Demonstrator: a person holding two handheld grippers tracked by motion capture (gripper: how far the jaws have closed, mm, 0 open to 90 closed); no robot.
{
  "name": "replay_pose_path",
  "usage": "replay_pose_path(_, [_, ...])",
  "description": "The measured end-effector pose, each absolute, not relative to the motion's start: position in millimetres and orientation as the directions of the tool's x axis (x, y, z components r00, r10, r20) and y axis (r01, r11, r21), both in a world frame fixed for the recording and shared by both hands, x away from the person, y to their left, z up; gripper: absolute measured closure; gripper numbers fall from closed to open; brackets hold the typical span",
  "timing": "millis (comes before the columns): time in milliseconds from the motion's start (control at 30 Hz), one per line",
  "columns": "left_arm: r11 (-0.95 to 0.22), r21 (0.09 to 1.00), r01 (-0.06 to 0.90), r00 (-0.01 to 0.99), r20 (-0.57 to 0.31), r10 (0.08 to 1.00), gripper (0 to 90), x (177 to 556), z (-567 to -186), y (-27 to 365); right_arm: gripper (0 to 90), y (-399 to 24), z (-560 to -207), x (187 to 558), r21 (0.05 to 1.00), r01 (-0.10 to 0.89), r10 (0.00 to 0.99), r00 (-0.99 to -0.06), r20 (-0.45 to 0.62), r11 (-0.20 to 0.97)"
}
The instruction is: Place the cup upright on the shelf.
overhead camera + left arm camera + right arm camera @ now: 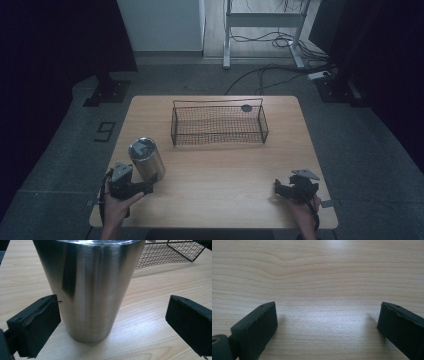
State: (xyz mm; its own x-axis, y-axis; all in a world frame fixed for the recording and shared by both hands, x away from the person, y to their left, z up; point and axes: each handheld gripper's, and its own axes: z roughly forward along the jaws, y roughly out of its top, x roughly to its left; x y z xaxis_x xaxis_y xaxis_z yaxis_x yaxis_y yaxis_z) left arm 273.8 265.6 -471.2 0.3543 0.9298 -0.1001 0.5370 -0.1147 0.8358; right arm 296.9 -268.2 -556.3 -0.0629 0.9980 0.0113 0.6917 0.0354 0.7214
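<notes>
- Left tongs (148,187): at the near left corner of the surface (215,170), held in the person's left hand (117,207). Jaws wide apart, gripping nothing.
- Steel cup (146,159): stands upright on the surface just ahead of the left tongs, near the left edge. Brushed metal, wider at the top than at the base, with a lid on top.
- Left gripper view: the cup (90,290) sits between the two jaws. The jaw on the left of that view is right against the cup wall or a hair off it; cannot tell which. The jaw on the right stands well clear of the cup.
- Wire basket (219,123): black mesh, rectangular, at the far middle of the surface, well apart from the cup. A corner of it (170,252) shows behind the cup in the left gripper view.
- Right tongs (276,188): at the near right corner, in the person's right hand (302,210). Jaws wide apart, holding nothing.
- Right gripper view: bare wood grain (319,290) between the jaws.
</notes>
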Motion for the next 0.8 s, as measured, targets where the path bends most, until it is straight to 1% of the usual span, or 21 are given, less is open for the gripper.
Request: replay_pose_path(800, [-0.092,0.847,0.524,0.326,-0.100,0.940,0.0,296.6,-469.9,271.0,2.5,-268.2,-556.3,296.8,0.721,0.692,0.998,-0.062,0.011,0.035])
